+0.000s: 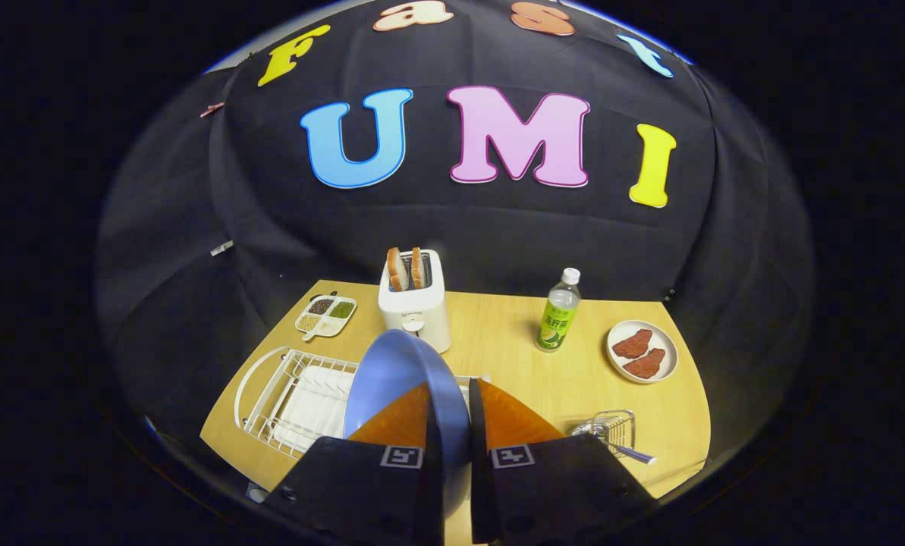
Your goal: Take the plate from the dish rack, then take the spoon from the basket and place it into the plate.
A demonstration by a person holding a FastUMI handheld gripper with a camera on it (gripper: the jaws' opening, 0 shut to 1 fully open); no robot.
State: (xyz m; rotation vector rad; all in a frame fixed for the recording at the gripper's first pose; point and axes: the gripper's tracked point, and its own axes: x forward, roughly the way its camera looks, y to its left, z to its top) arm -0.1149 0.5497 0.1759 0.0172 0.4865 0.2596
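The plate (399,379) looks like smooth blue plastic with a soft sheen, gripped on edge between matt orange fingers (399,421). The dish rack (300,394) is white coated wire — glossy where light catches it. The table (513,356) is pale wood, satin-smooth. The basket (611,428) is bright bare metal wire, and the spoon (630,453) in it seems polished metal — hard to tell.

blue plate (395,379) upright in claw (452,425), spoon (625,450) in basket (616,425)
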